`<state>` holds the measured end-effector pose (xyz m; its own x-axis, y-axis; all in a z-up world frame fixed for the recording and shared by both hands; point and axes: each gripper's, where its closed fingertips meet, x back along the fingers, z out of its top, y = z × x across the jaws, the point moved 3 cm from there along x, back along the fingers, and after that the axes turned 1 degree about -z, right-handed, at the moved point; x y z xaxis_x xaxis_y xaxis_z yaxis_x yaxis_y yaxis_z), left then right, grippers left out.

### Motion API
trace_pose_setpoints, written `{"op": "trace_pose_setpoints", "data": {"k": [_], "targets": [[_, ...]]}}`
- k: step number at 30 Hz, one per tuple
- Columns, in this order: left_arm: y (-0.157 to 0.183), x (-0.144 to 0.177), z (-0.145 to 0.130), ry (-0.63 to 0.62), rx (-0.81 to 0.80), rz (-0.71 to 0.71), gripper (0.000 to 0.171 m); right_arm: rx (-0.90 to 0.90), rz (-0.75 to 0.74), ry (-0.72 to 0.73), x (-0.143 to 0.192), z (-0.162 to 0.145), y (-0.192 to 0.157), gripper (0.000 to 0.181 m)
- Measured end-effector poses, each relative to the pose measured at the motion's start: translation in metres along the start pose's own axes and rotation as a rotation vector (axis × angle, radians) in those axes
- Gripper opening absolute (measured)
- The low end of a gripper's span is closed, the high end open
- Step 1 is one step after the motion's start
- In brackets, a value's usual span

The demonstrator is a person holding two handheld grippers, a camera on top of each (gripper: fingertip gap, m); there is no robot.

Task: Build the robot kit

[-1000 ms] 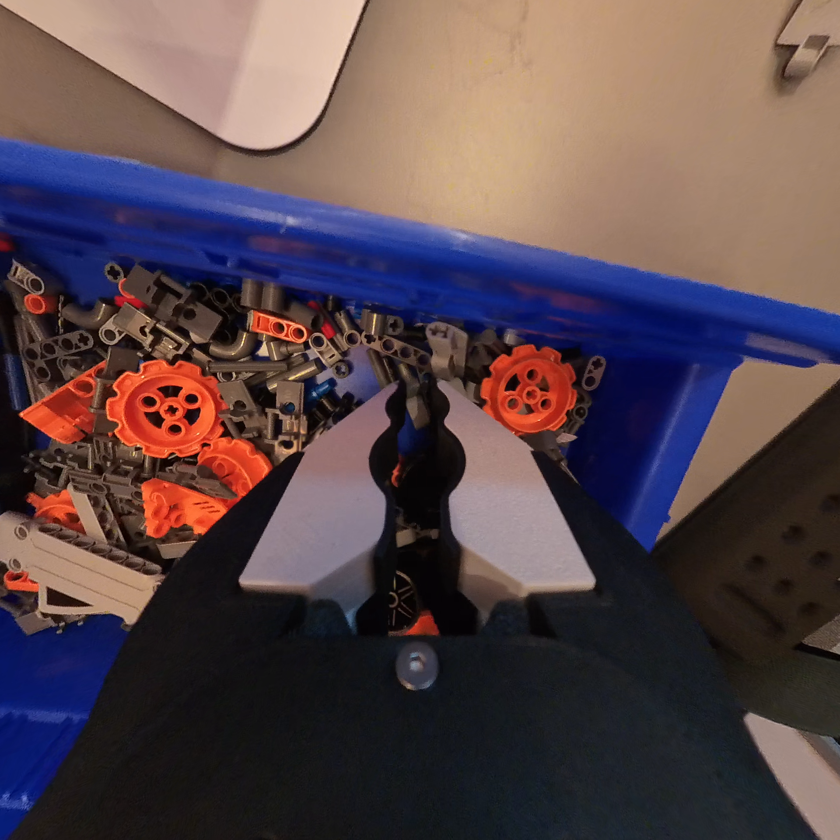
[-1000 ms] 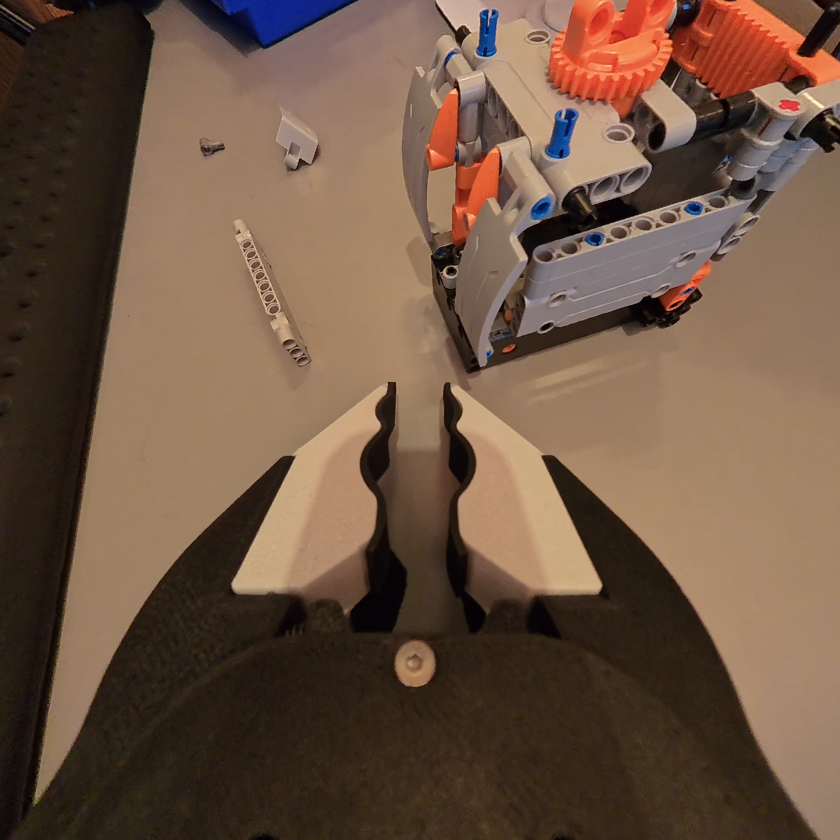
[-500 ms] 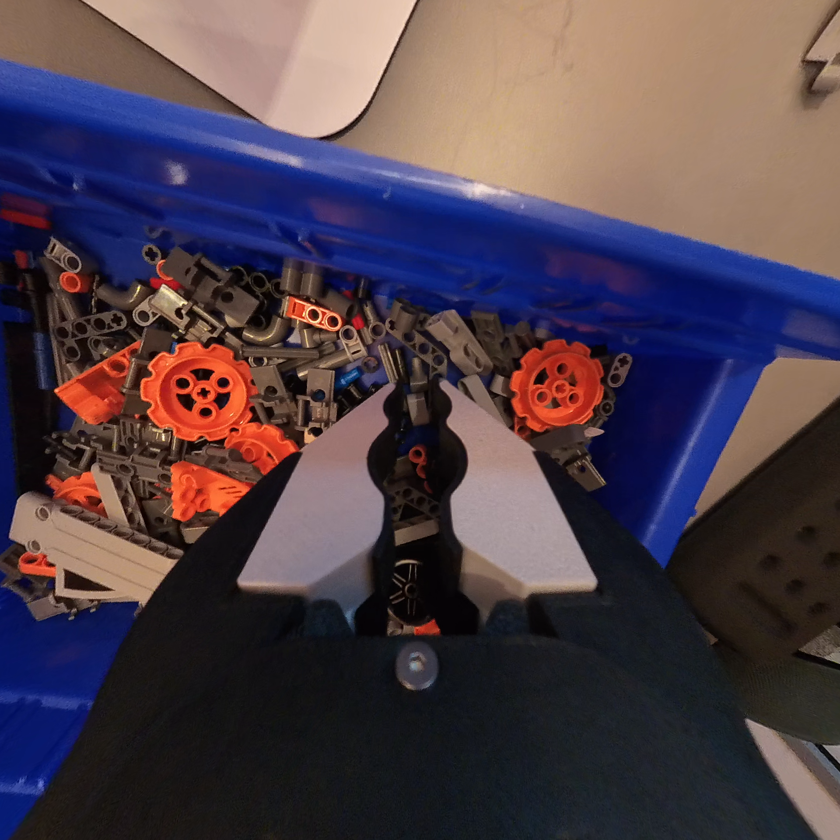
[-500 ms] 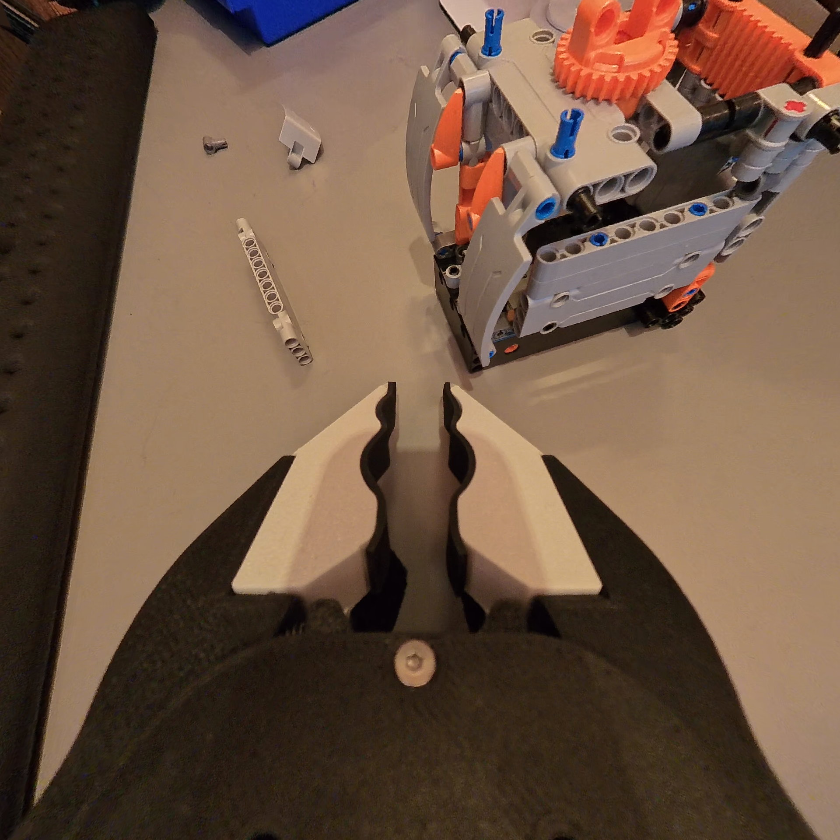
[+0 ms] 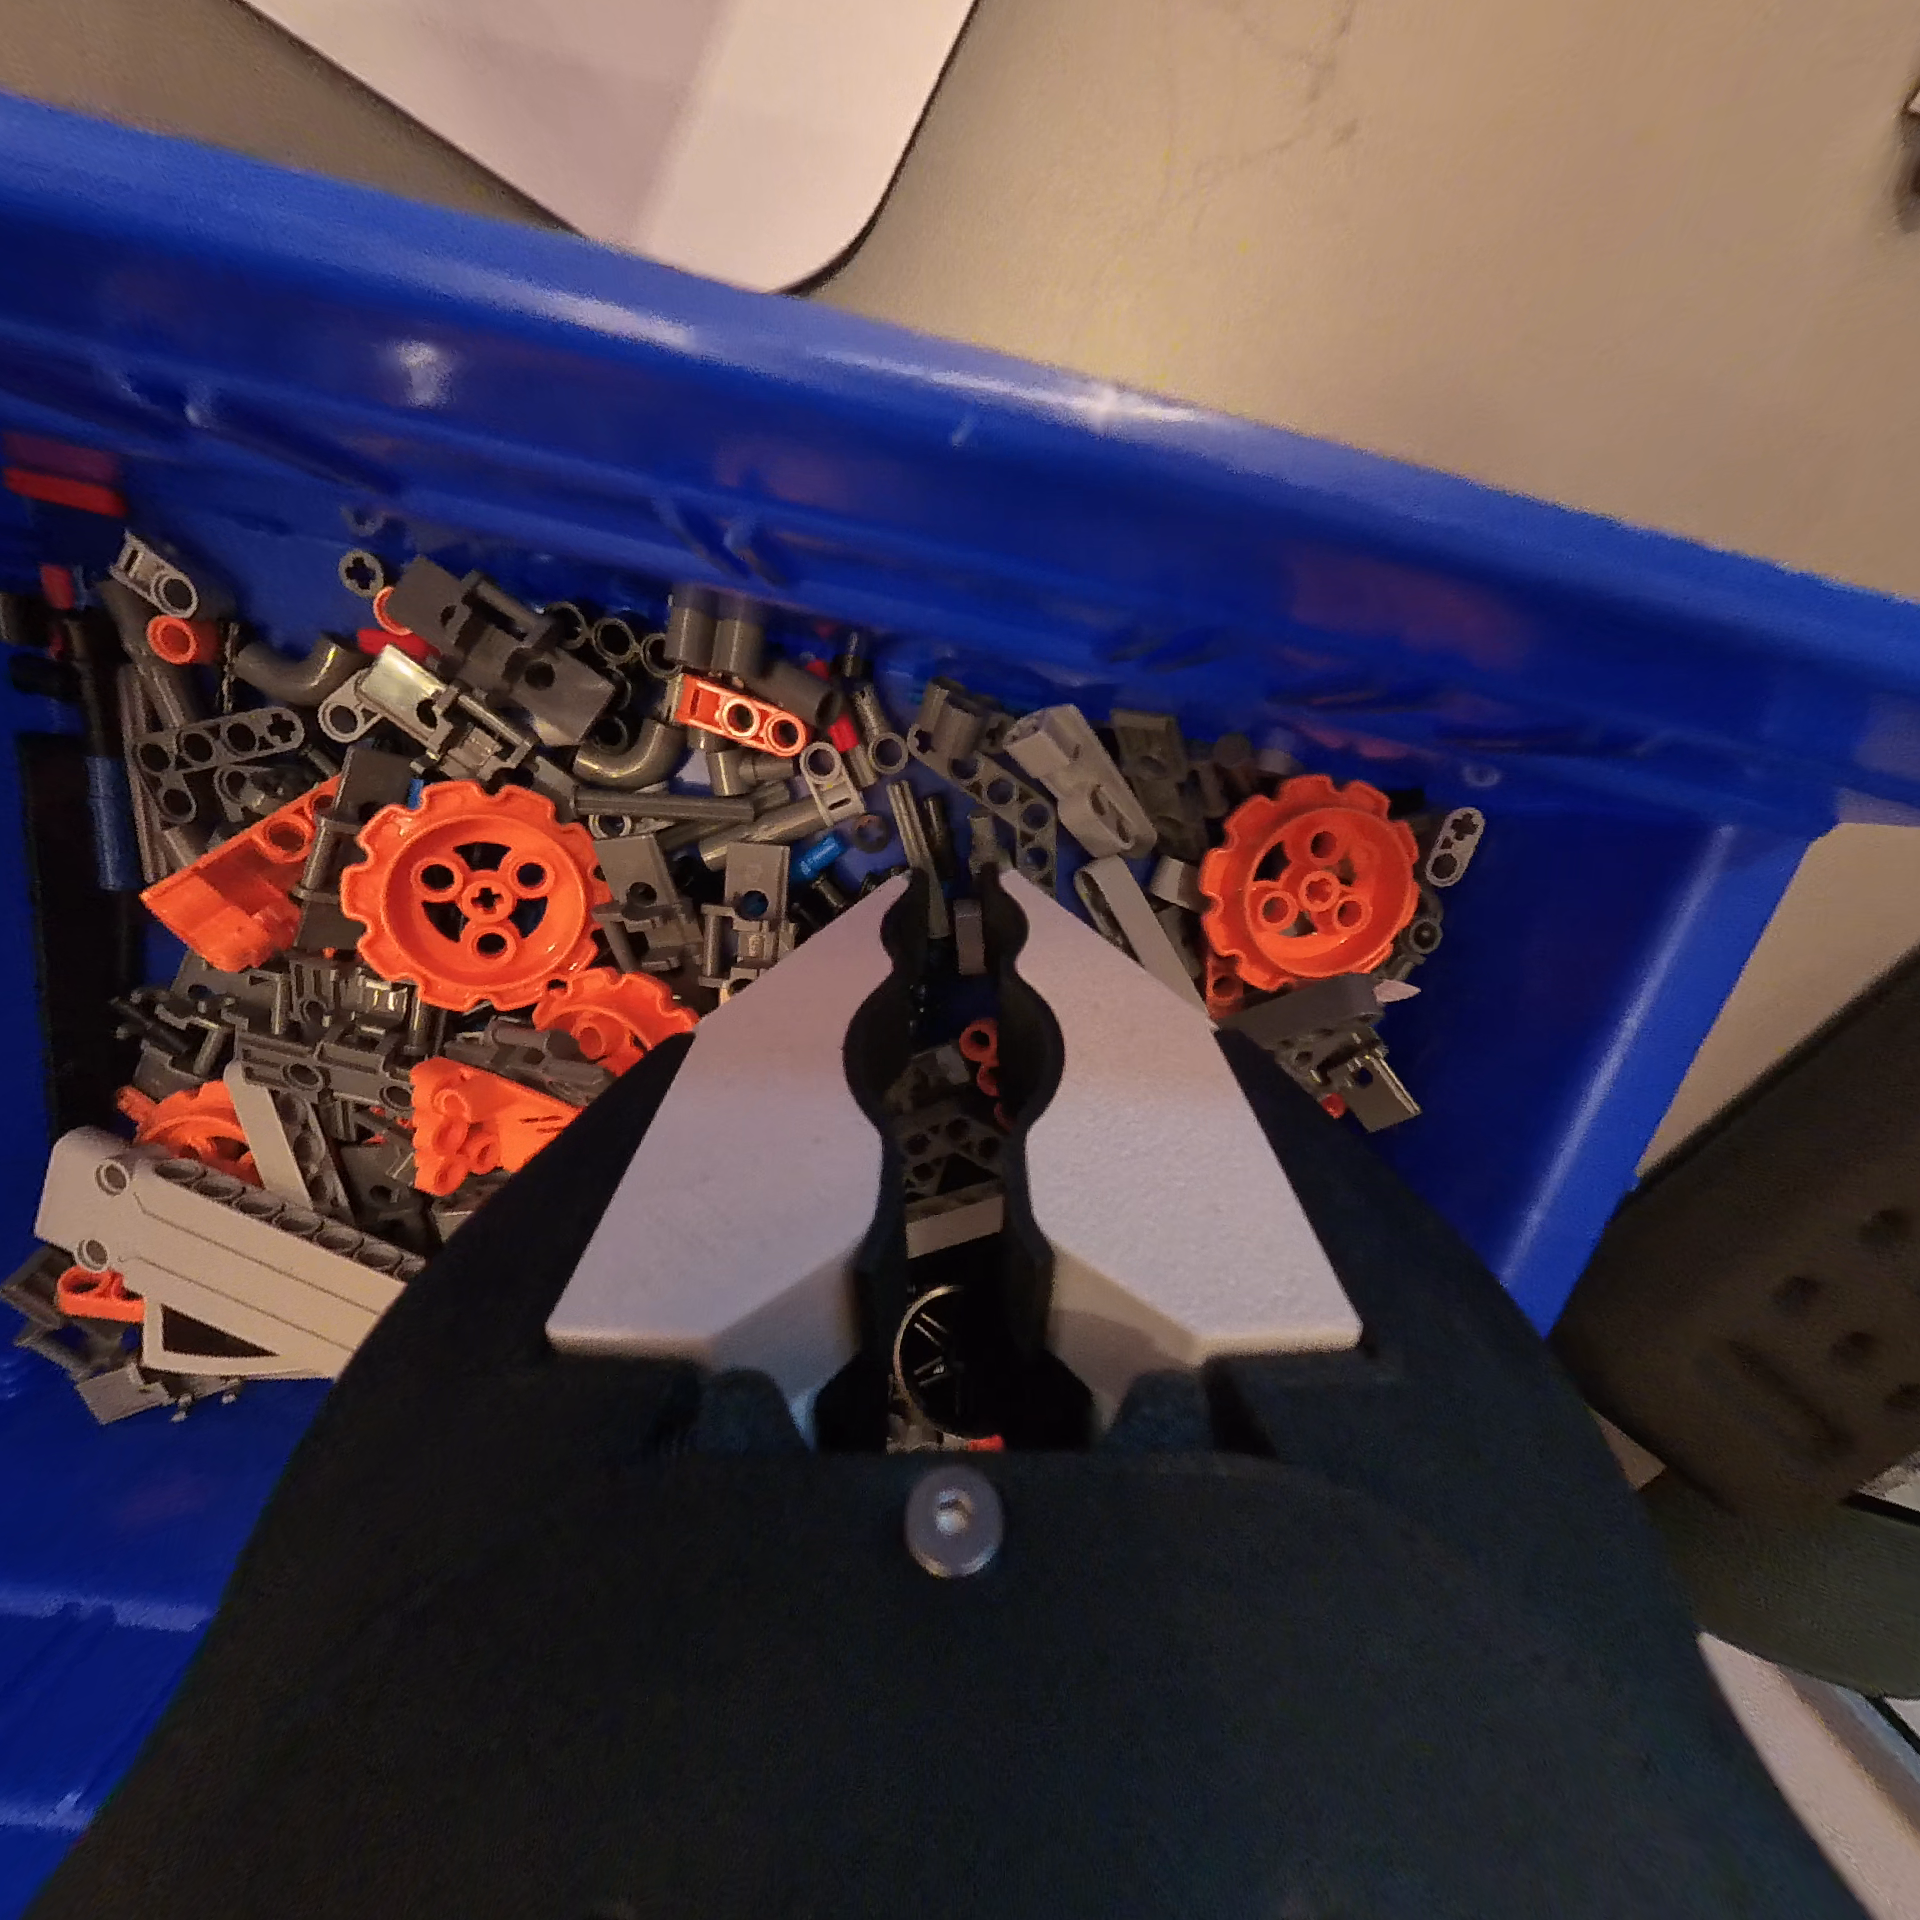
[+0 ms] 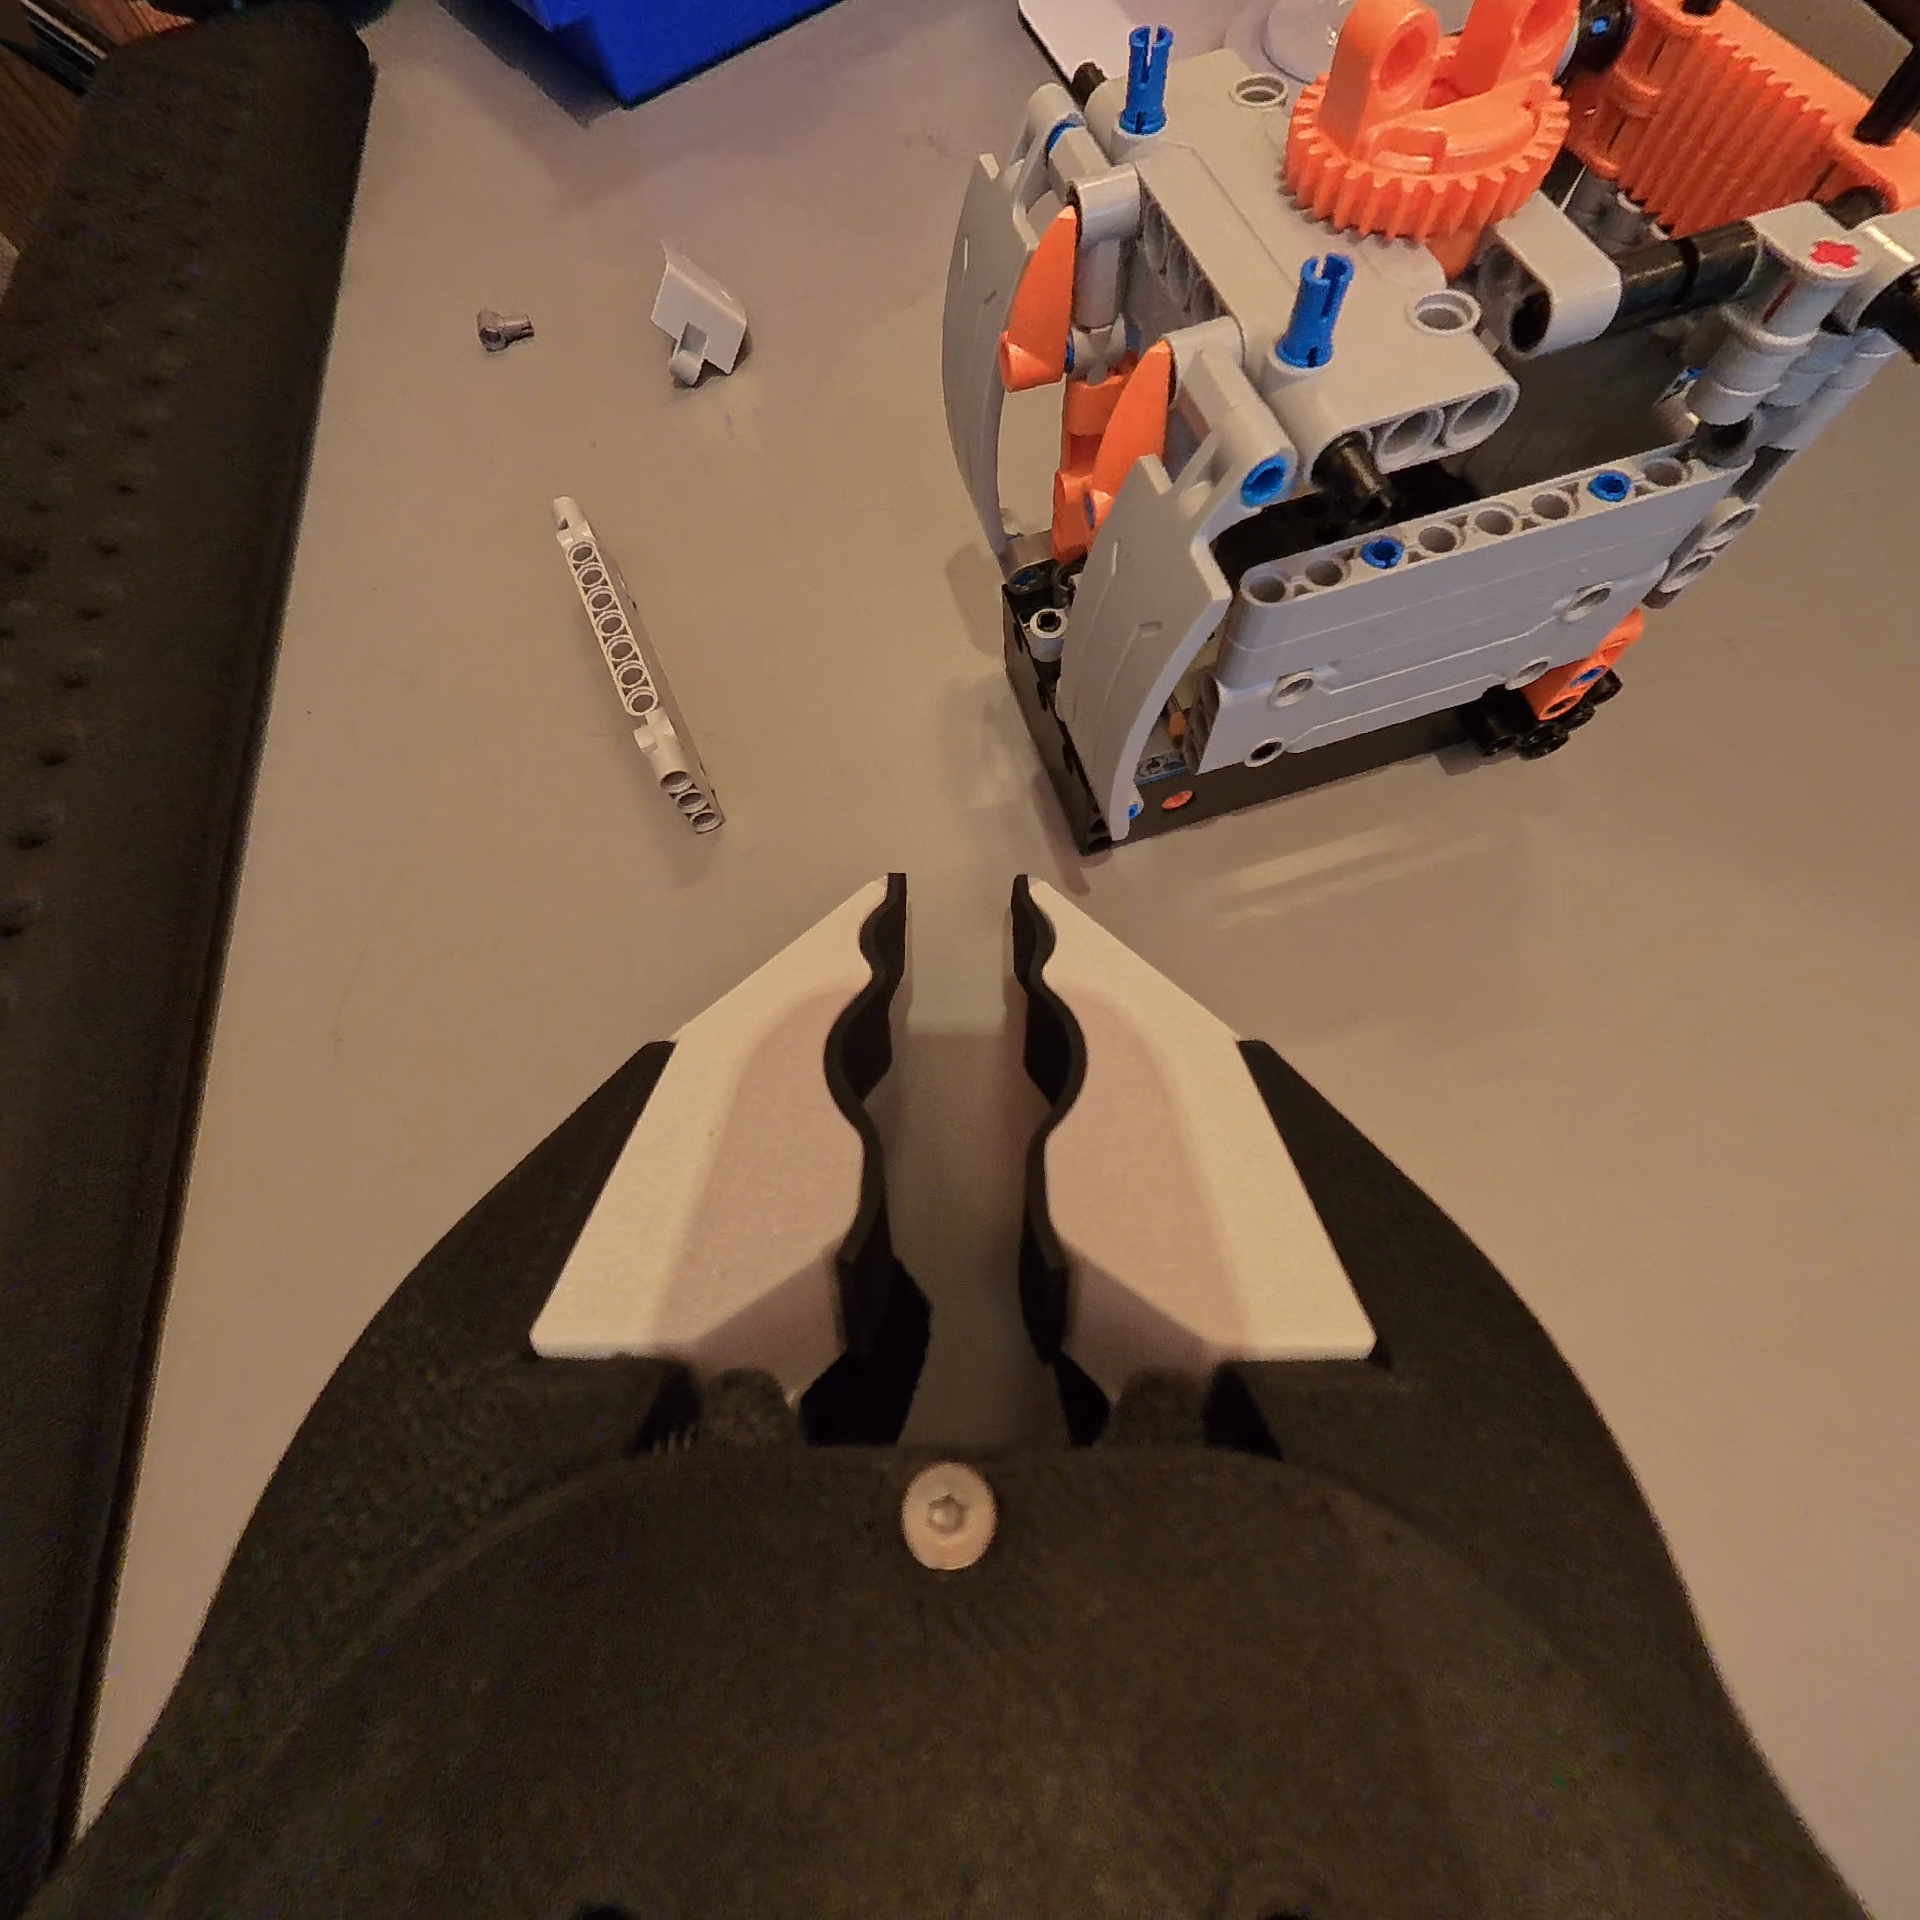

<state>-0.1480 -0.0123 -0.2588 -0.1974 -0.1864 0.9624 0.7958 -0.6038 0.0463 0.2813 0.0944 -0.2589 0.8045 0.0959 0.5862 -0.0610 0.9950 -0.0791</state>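
My left gripper (image 5: 954, 894) hangs over a blue bin (image 5: 935, 499) filled with a heap of grey and orange building pieces. Its jaws are nearly closed, with a small grey piece (image 5: 968, 928) pinched between the tips. Two orange toothed wheels lie in the heap, one at the left (image 5: 478, 899) and one at the right (image 5: 1311, 883). My right gripper (image 6: 958, 883) is open a little and empty, low over the grey table (image 6: 1455, 1143). It points just left of a grey, orange and black built model (image 6: 1403, 468).
A long grey beam (image 6: 634, 665), a small grey panel piece (image 6: 698, 317) and a tiny grey pin (image 6: 504, 328) lie loose left of the model. A black padded strip (image 6: 135, 520) runs along the table's left side. A white rounded board (image 5: 665, 114) lies beyond the bin. Left tips to right tips: about 40 cm. The tiny grey pin (image 6: 504, 328) sits 20 cm or so from the ends of my left fingers.
The left gripper has shifted left over the bin, so the heap slides right in its view while the small grey piece stays between the tips. The right gripper has barely moved.
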Motion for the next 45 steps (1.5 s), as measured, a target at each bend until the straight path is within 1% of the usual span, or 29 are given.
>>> {"op": "trace_pose_setpoints", "data": {"k": [6, 12, 16, 20, 24, 28, 32, 37, 39, 42, 45], "targets": [[0.005, 0.000, 0.000, 0.006, -0.022, -0.015, 0.015, 0.001, 0.001, 0.000, 0.000, 0.000, 0.000, 0.018], [0.010, -0.002, 0.001, 0.001, -0.044, -0.036, 0.017, 0.002, 0.002, -0.001, 0.000, 0.000, 0.000, 0.018], [0.009, -0.003, 0.004, -0.002, -0.054, -0.024, 0.016, 0.003, 0.001, -0.001, 0.000, 0.000, 0.000, 0.018], [0.010, -0.004, 0.005, -0.007, -0.070, -0.012, 0.007, 0.004, 0.002, 0.000, 0.000, 0.000, -0.001, 0.018], [0.010, -0.002, 0.003, -0.012, -0.075, 0.006, 0.006, 0.005, 0.003, 0.001, 0.000, 0.000, -0.001, 0.018], [0.009, 0.008, 0.004, 0.027, -0.057, 0.003, 0.006, 0.005, 0.003, 0.002, 0.000, 0.001, -0.001, 0.018], [0.011, 0.034, 0.015, 0.095, -0.058, 0.018, 0.006, 0.000, -0.001, 0.019, 0.002, 0.002, 0.000, 0.018], [0.020, 0.080, 0.037, 0.229, -0.032, 0.030, 0.006, 0.017, -0.025, 0.037, 0.005, 0.009, -0.001, 0.019], [0.029, 0.099, 0.049, 0.290, -0.030, 0.011, 0.005, 0.041, -0.047, 0.059, 0.010, 0.018, -0.002, 0.019], [0.048, 0.124, 0.069, 0.390, -0.042, -0.018, 0.006, 0.080, -0.126, 0.074, 0.021, 0.032, -0.001, 0.018], [0.076, 0.139, 0.093, 0.459, -0.089, -0.040, 0.006, 0.099, -0.192, 0.100, 0.034, 0.054, -0.006, 0.020]]}}
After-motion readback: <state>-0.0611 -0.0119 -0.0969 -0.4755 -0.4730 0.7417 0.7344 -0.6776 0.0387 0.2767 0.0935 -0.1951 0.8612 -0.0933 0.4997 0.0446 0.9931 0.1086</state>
